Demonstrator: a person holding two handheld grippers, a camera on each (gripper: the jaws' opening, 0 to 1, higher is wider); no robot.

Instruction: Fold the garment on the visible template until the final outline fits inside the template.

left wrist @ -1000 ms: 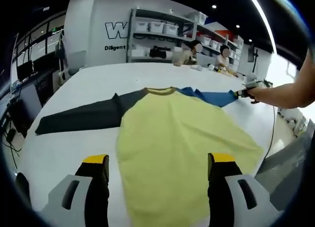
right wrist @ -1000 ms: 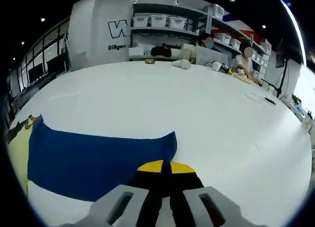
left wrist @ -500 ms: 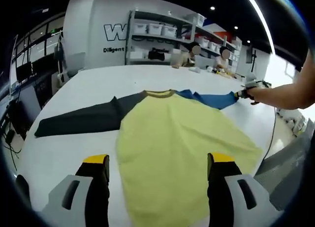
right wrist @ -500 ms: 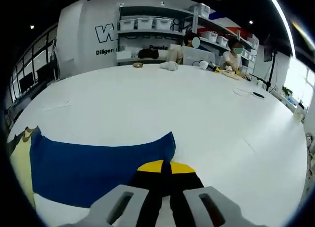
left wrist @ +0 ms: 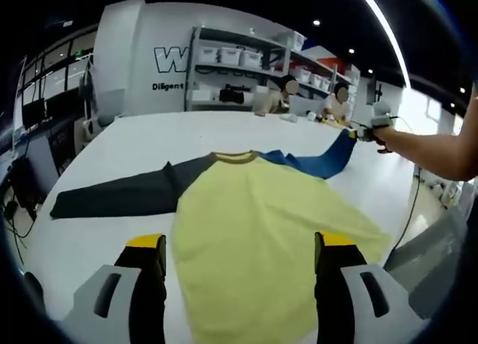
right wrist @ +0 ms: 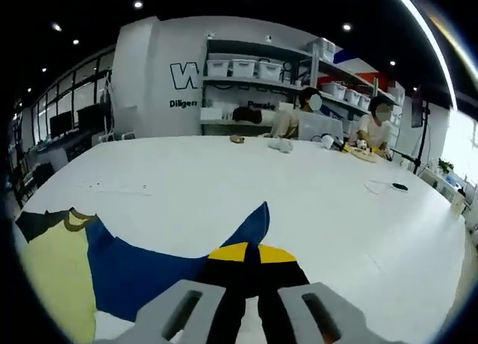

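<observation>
Long-sleeve raglan shirt [left wrist: 254, 232] spread flat on a big white table [left wrist: 112, 135], yellow body, one dark grey sleeve [left wrist: 112, 193], one blue sleeve [left wrist: 321, 159]. In the left gripper view, olive collar [left wrist: 233, 157] pointing toward the far edge of the table, hem toward the near edge, so body axis running near-to-far. Sleeves making the long axis crosswise: grey one lying straight out flat toward the left edge, blue one heading off to the right and lifted at the cuff.

Left gripper [left wrist: 239, 247] hanging over the hem end, jaws spread wide apart with nothing between them, yellow tips either side of the yellow body. Can't tell if touching the cloth.

Right gripper [right wrist: 245, 253] clamped tight on the blue sleeve [right wrist: 187, 266] cuff, yellow tips pressed together with the blue fabric rising to a point just past them. In the left gripper view, right gripper [left wrist: 367, 133] up off the table near the right edge, held in a person's hand, bare forearm [left wrist: 429, 150] coming in from the right.

In the right gripper view, blue sleeve sloping down and left to the yellow body [right wrist: 56, 277] and collar [right wrist: 75, 219].

Loads of bare table beyond the collar and past the cuff, plus bare white around the grey sleeve. Right edge close to the shirt's hem corner. Far edge: shelving with storage bins [right wrist: 258, 68], two seated people [right wrist: 299, 120], small clutter [right wrist: 282, 144]. No visible template outline under the shirt, as far as can be told.
</observation>
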